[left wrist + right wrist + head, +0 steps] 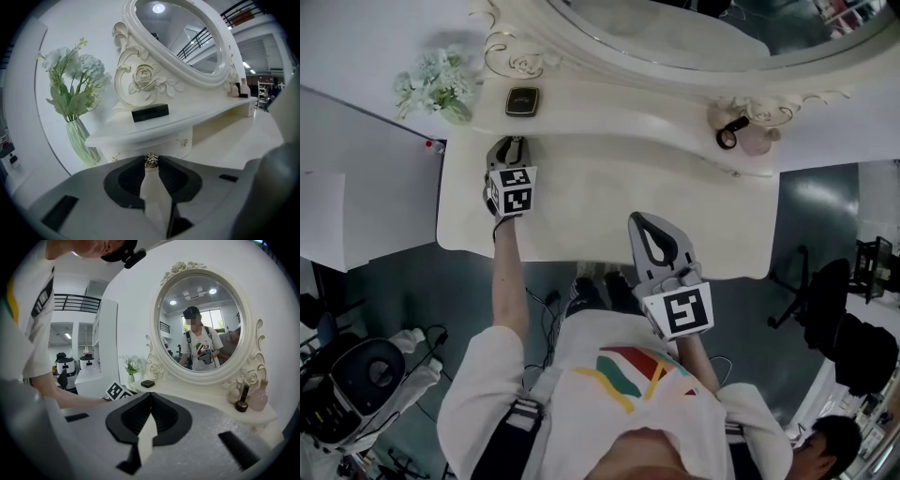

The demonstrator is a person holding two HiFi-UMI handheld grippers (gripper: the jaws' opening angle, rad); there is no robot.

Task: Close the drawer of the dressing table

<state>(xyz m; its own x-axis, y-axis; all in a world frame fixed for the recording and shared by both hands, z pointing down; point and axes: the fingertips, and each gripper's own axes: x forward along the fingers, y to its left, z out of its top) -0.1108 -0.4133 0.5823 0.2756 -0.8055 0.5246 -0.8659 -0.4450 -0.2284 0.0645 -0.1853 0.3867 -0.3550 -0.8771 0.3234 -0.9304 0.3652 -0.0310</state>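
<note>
1. The drawer (153, 187), below and left of the mirror (187, 37), looks to us like stiff, light-sliding painted wood. Its small gold knob (151, 161) is the natural hold.
2. Our left claw (508, 145) pinches that knob, barely parted. Our right claw (150, 393) hangs closed and empty before the mirror.

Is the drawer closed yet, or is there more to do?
Partway, I think. Done: the left gripper is at the small drawer. In hand: its jaws are shut on the gold knob. Left: I cannot tell whether the drawer is fully in; after that, letting go. The right gripper is shut and empty.
</note>
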